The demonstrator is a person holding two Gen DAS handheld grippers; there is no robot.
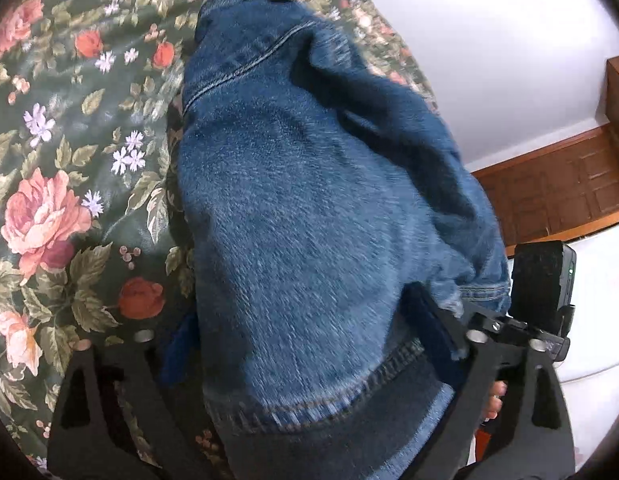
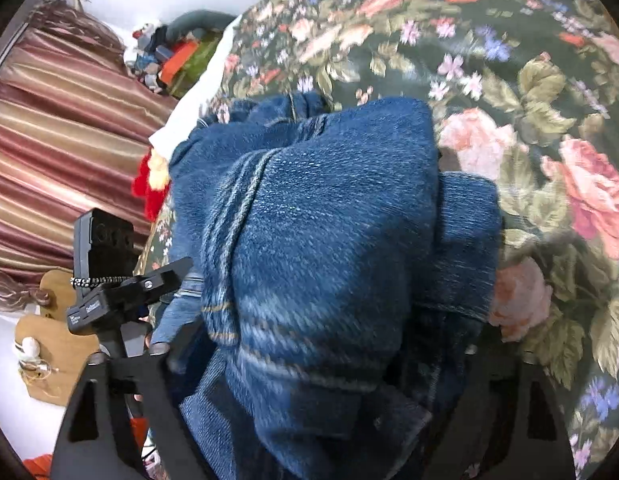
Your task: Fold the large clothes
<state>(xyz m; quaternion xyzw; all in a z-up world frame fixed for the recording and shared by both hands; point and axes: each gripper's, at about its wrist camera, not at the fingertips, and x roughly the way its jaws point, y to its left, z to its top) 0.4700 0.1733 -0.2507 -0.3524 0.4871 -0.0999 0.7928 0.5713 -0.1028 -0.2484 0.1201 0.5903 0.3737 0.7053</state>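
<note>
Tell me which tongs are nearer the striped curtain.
Left. The left tongs are at the jeans' edge facing the striped curtain; the right tongs straddle the jeans farther over, toward the floral bedspread.

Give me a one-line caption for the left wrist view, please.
Blue denim garment bunched between the left gripper and lying on a floral bedspread.

bed cover (image 1: 61, 168): dark green, roses and leaves
wall (image 1: 489, 60): plain white
wood panelling (image 1: 549, 196): brown, carved
curtain (image 2: 61, 128): striped pink and gold
</note>
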